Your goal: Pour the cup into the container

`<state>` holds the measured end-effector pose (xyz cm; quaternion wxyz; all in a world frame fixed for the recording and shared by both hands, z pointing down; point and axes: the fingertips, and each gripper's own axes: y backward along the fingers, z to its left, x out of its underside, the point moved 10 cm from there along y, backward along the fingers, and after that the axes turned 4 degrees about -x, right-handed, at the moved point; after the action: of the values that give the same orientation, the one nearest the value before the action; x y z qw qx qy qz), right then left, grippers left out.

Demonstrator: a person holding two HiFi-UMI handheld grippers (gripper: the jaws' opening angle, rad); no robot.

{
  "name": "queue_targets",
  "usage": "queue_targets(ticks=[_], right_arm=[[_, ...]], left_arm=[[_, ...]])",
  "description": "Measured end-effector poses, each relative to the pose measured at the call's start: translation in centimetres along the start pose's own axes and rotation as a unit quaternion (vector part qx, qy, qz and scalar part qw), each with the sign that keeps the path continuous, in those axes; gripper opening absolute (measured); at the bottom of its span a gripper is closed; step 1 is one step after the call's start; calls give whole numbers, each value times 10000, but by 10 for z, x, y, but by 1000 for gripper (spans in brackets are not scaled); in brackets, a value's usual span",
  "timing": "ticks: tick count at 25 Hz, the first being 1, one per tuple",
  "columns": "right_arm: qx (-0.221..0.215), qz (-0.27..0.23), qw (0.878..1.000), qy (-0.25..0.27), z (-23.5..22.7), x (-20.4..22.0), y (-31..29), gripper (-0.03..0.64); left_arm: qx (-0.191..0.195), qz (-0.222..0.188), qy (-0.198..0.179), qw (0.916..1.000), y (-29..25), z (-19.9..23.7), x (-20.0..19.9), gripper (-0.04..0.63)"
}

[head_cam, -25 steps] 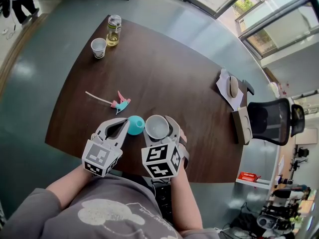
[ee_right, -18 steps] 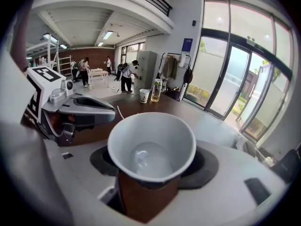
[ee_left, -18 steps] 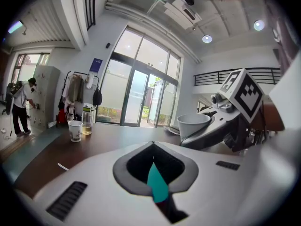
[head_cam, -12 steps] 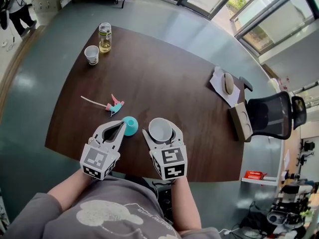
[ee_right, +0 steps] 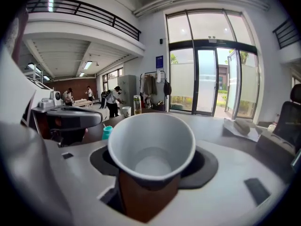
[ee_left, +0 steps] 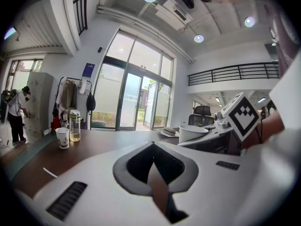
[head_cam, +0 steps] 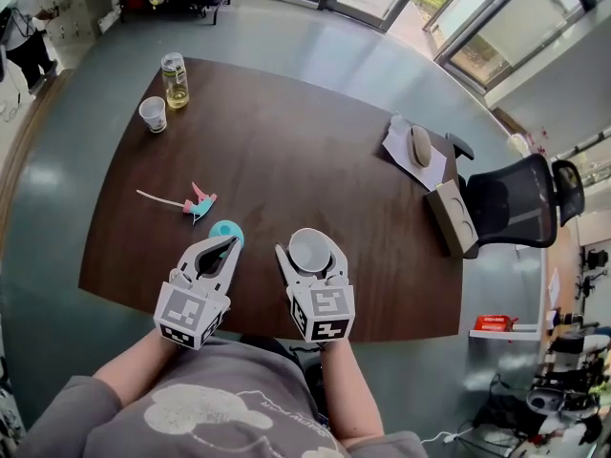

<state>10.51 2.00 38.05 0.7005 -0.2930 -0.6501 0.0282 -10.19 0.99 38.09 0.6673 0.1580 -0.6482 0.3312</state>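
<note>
My right gripper (head_cam: pixel 307 252) is shut on a white paper cup (head_cam: pixel 307 247), held upright over the table's near edge. In the right gripper view the cup (ee_right: pixel 150 147) fills the middle and its inside shows only white. A small teal container (head_cam: pixel 226 232) stands on the dark wooden table (head_cam: pixel 315 160), left of the cup; it also shows as the teal container (ee_right: pixel 107 132) in the right gripper view. My left gripper (head_cam: pixel 229 244) is shut with nothing in it, its tips just short of the container. The left gripper (ee_left: pixel 153 145) has its jaws together.
A pink and teal tool (head_cam: pixel 196 201) lies left of the container. A second paper cup (head_cam: pixel 152 114) and a bottle (head_cam: pixel 175 79) stand at the far left corner. A mouse on paper (head_cam: pixel 420 146) and a box (head_cam: pixel 451 219) sit at the right edge, beside a black chair (head_cam: pixel 516 203).
The cup in my right gripper has drawn away to the right of the teal container. The table's things have slid up and left in the head view. Both grips are unchanged.
</note>
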Motion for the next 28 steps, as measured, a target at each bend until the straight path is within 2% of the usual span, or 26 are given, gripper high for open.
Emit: queue_targets(ticks=[8, 16, 28], right_arm=[[165, 26, 9996, -236, -28, 26, 15, 298], [91, 131, 9994, -320, -46, 68, -1, 298], [-165, 367, 9989, -235, -57, 90, -24, 298]], left_arm=[[216, 37, -177, 9996, -24, -44, 0, 7], [-75, 193, -95, 9997, -52, -62, 25, 8], [-284, 557, 63, 9980, -78, -66, 51, 8]])
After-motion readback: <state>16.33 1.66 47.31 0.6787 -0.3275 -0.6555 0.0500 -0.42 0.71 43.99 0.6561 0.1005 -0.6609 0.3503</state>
